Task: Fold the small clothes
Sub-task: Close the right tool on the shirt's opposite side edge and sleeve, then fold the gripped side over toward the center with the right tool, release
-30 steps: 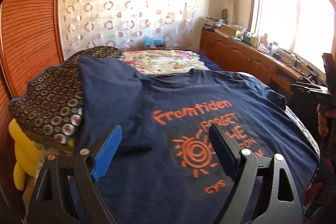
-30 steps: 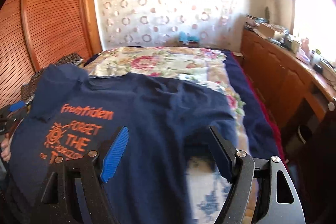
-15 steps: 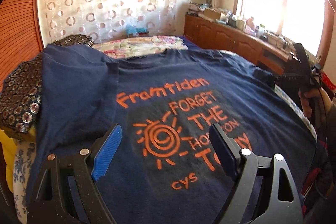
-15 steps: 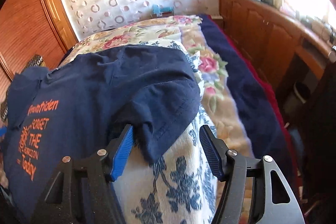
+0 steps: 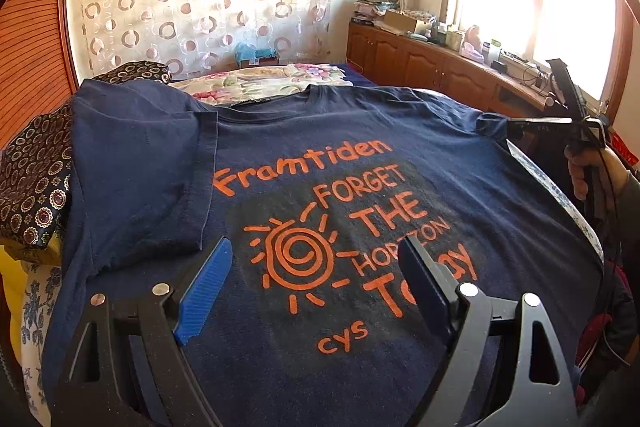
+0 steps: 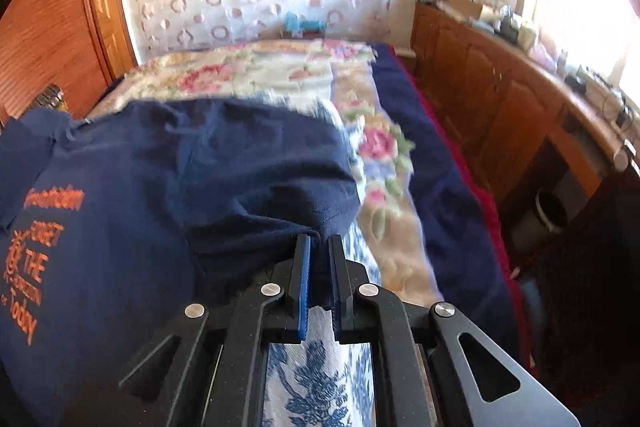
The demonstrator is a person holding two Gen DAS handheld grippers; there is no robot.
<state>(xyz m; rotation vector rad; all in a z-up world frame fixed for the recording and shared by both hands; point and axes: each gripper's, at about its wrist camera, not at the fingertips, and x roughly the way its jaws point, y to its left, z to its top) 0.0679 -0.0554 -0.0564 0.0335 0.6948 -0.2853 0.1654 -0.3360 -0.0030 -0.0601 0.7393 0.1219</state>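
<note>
Two grippers work one navy T-shirt (image 5: 360,163) spread print-up on the bed. Nearest, the left gripper (image 5: 316,283) hovers over the sun print, jaws spread, holding nothing. The right gripper (image 6: 319,247) has its jaws pressed together, pinching the right sleeve (image 6: 304,203) edge at the shirt's 3 o'clock side. With so thin a bite, the sleeve may slip free mid-fold or drag the body askew. Farther, at 2 o'clock, a waste bin (image 6: 550,213) stands by the cabinets; its contents cannot be seen.
</note>
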